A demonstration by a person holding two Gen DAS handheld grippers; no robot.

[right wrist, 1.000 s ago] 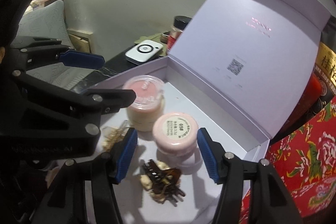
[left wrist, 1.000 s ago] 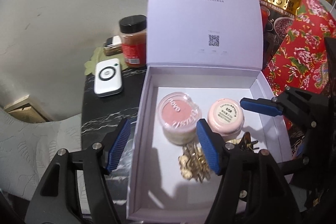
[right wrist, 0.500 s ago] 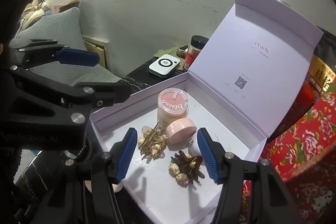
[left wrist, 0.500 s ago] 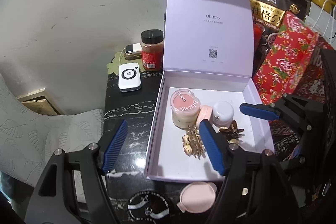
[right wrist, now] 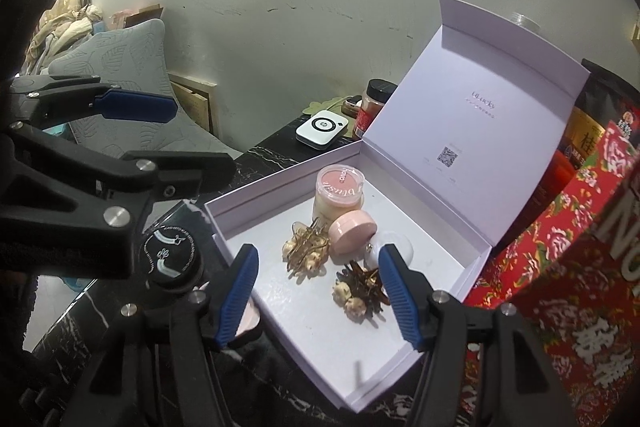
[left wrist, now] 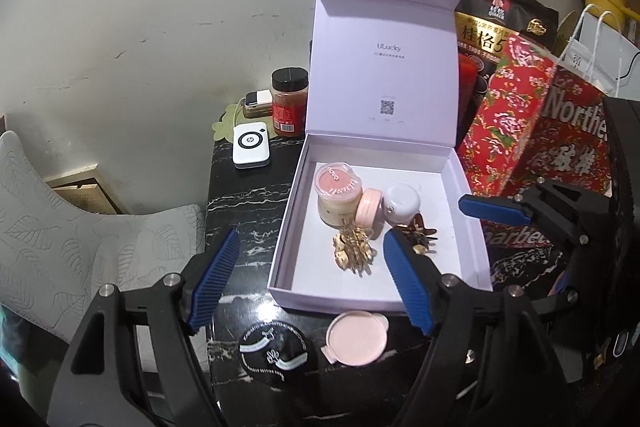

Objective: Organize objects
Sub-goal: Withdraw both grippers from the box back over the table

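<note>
An open lilac box (left wrist: 472, 227) (right wrist: 400, 367) with its lid upright stands on the black marble table. Inside are a blush jar (left wrist: 338, 195) (right wrist: 339, 191), a small pink pot (left wrist: 370, 207) (right wrist: 354, 230), a white pot (left wrist: 402, 201) (right wrist: 394, 243), a gold hair clip (left wrist: 354, 253) (right wrist: 306, 249) and a brown hair clip (left wrist: 420, 237) (right wrist: 362, 287). A black round compact (left wrist: 276, 351) (right wrist: 170, 257) and a pink round compact (left wrist: 356, 338) lie on the table before the box. My left gripper (left wrist: 310, 285) is open and empty above the table's front. My right gripper (right wrist: 318, 301) is open and empty over the box.
A white device (left wrist: 251, 145) (right wrist: 322, 129), a red spice jar (left wrist: 289, 101) (right wrist: 372, 107) and a small charger stand behind the box on the left. A red floral bag (left wrist: 520, 131) (right wrist: 560, 267) and a dark food pouch (left wrist: 496, 27) crowd the right side. A grey cushion (left wrist: 80, 227) lies left of the table.
Both grippers have pulled back and up from the box, open and empty. The small pink pot now lies tilted beside the white pot. The two compacts have come into view.
</note>
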